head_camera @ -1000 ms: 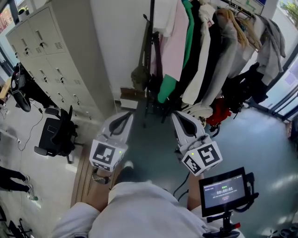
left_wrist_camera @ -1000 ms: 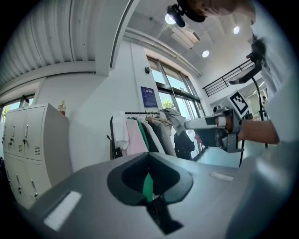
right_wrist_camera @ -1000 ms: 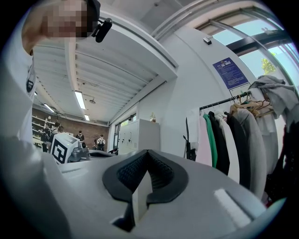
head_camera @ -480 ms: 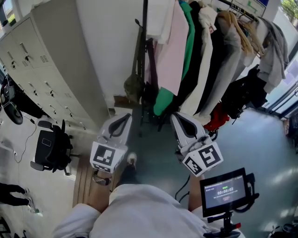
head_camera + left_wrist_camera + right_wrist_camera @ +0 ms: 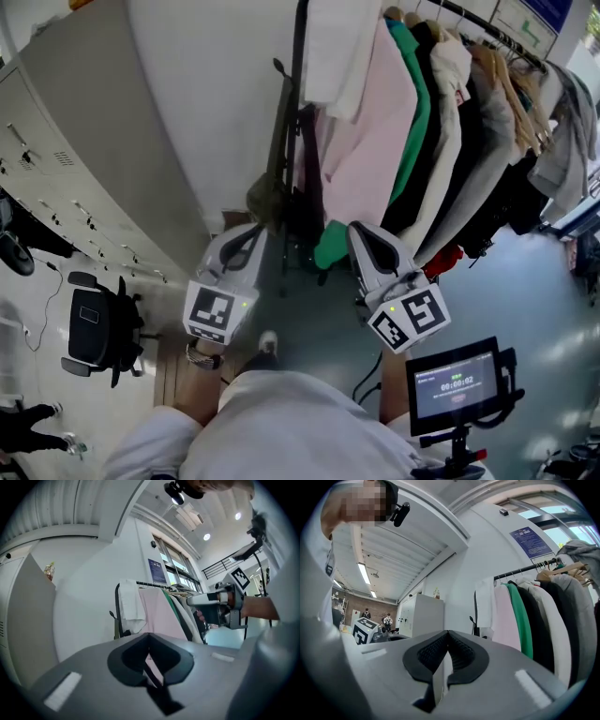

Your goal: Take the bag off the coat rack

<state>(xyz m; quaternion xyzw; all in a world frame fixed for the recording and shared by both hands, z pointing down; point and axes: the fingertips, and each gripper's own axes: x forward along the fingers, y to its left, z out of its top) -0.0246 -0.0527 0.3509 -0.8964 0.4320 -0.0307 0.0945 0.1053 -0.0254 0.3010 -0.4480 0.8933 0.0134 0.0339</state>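
Left gripper (image 5: 249,234) and right gripper (image 5: 364,234), both closed and empty, faced the bag (image 5: 265,199) on the coat rack (image 5: 297,84), probably to reach it.

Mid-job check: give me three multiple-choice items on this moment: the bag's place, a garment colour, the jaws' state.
1. Where does the olive bag hang? A on the coat rack, left of the pink garment; B right of all garments; C on the floor.
2. What colour is the garment just right of the pink garment? A yellow; B green; C blue.
3. How are the jaws of the left gripper and right gripper? A both open; B left shut on bag; C both shut, empty.
A: it hangs by the rack's pole. B: the green garment adjoins the pink. C: each gripper view shows closed jaws, nothing between.
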